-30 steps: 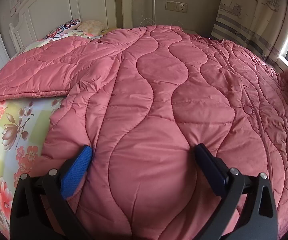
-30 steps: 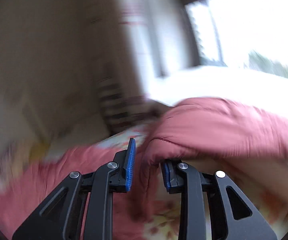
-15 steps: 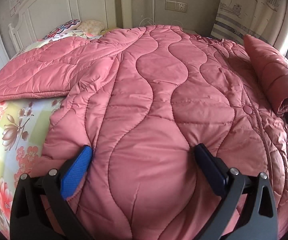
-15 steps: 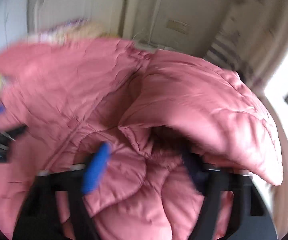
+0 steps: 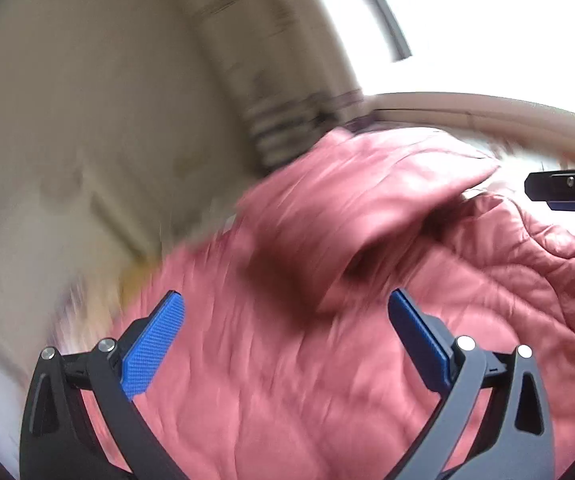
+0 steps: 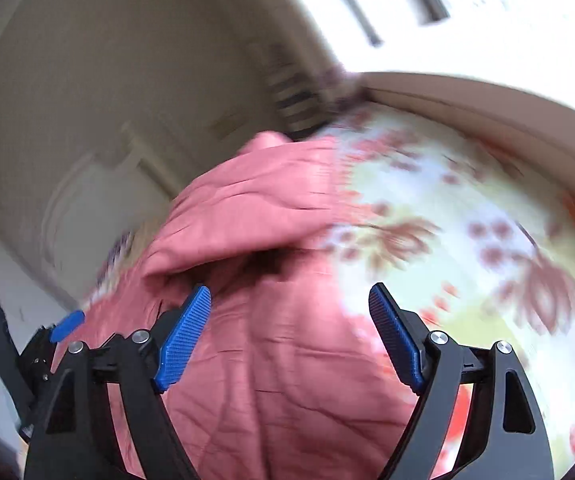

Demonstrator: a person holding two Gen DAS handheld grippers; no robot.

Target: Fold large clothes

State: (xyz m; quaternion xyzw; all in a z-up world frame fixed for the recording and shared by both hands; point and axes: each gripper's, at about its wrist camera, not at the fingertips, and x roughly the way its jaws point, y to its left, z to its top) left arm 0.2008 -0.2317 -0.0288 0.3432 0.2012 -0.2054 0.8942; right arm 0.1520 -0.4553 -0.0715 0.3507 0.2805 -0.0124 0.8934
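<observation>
Coat (image 5: 327,360): pink and puffy, on the bed, one part folded over on top.
Sheet (image 6: 467,240): flowers on it, beside the coat.
Left gripper (image 5: 285,344): spread wide over the coat, pinching nothing.
Right gripper (image 6: 289,332): just opened wide, nothing between its pads.
</observation>
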